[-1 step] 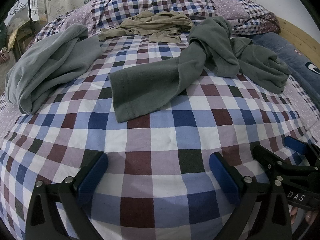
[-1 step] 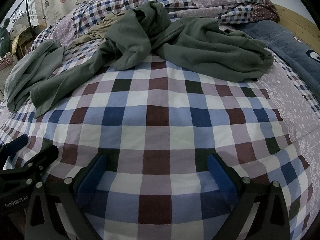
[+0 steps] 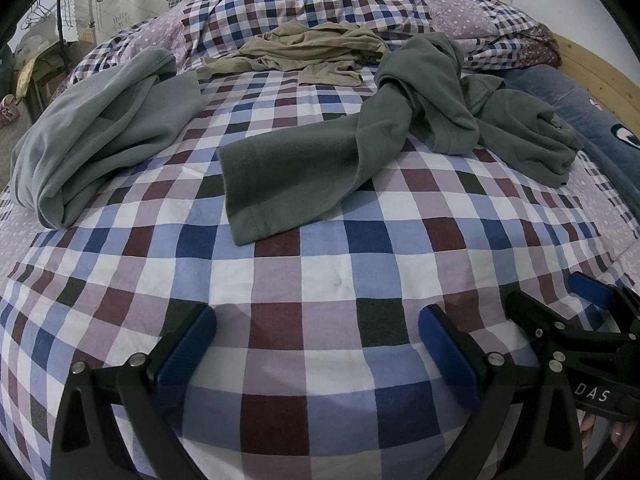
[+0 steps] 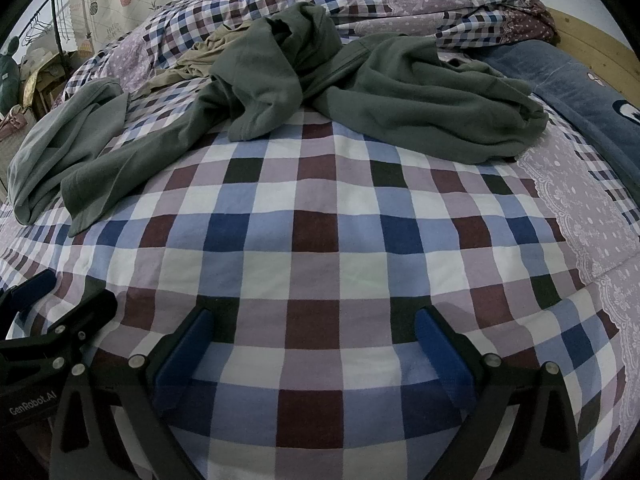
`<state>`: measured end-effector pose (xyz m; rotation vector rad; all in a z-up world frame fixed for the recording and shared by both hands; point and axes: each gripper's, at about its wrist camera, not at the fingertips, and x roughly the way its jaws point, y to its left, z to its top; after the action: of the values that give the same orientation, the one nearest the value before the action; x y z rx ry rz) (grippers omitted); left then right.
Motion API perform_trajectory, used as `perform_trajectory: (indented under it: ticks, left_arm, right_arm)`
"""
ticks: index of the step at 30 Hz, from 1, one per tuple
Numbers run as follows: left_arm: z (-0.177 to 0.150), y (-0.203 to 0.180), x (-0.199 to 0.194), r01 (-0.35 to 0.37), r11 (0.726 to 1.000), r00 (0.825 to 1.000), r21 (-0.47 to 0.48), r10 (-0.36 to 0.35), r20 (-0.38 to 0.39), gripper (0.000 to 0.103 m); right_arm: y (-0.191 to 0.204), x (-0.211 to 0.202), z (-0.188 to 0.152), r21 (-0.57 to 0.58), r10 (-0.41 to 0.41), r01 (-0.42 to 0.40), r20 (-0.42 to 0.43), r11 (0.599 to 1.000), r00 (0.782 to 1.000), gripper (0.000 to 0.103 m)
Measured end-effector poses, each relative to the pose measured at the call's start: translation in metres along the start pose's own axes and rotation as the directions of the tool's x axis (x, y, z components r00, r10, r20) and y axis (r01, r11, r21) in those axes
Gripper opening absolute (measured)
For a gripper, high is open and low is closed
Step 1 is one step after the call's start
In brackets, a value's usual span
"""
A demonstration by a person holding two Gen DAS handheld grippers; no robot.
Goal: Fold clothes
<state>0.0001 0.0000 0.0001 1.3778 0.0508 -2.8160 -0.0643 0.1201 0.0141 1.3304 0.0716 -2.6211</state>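
Three garments lie ahead of my claws on the checked bedspread [image 3: 320,280], none folded yet. Both claws hover low over bare quilt with their blue pads spread wide and nothing between them: my left gripper [image 3: 316,344] and my right gripper [image 4: 312,340] side by side.

Nearest, ahead of my left claw, the dark green top [image 3: 360,148] sprawls in a twisted heap, one sleeve stretched toward me with its hem flat. A paler grey-green garment [image 3: 100,132] lies bunched off to the left, and a tan one [image 3: 308,52] is crumpled beyond, well apart from me.

I judge the step is reaching for the dark top. To do it well I should pinch only one layer at the hem corners, one claw each, then lift and untwist before flattening.
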Motion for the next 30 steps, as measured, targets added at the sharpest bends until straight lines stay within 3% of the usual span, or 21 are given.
perform_trajectory:
  ticks: [30]
  left_arm:
    - [-0.0002,-0.001,-0.0003,-0.011,1.0,1.0,0.0,0.011,-0.004,0.103]
  right_arm:
    - [0.0062,0.0061,0.0038,-0.001,-0.006,0.006,-0.004,1.0,1.0,0.103]
